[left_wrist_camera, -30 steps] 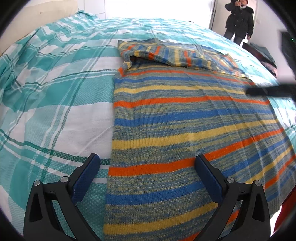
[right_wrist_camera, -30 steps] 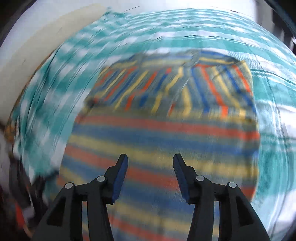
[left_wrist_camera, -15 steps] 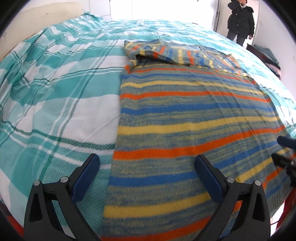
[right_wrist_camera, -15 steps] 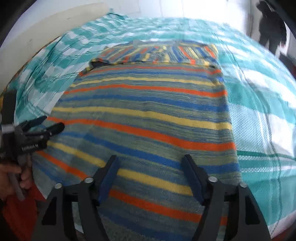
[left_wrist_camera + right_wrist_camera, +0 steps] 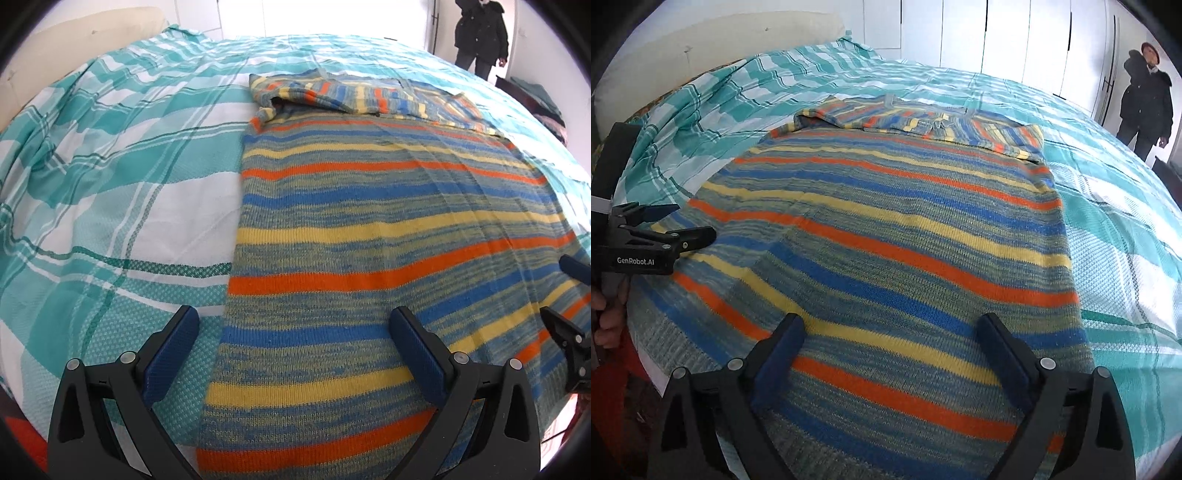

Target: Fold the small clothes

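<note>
A striped knit sweater [image 5: 388, 206] in blue, orange, yellow and grey-green lies flat on the bed, its sleeves folded across the far end [image 5: 354, 94]. It fills the right wrist view too [image 5: 886, 236]. My left gripper [image 5: 295, 328] is open and empty, low over the sweater's near left corner, straddling its left edge. It also shows at the left of the right wrist view [image 5: 679, 225]. My right gripper [image 5: 890, 336] is open and empty above the near hem, toward the right side. Its fingers [image 5: 572, 295] show at the right edge of the left wrist view.
The bed has a teal and white plaid cover [image 5: 110, 177]. A cream headboard or pillow [image 5: 701, 48] lies at the far left. A person in a dark coat [image 5: 1145, 99] stands past the bed's far right corner by white cupboard doors. A clothes pile [image 5: 546, 107] sits at right.
Both grippers drew back toward the near hem and lowered. The right gripper swung from the sweater's middle to the near right part and opened wider. The sweater has not moved.
</note>
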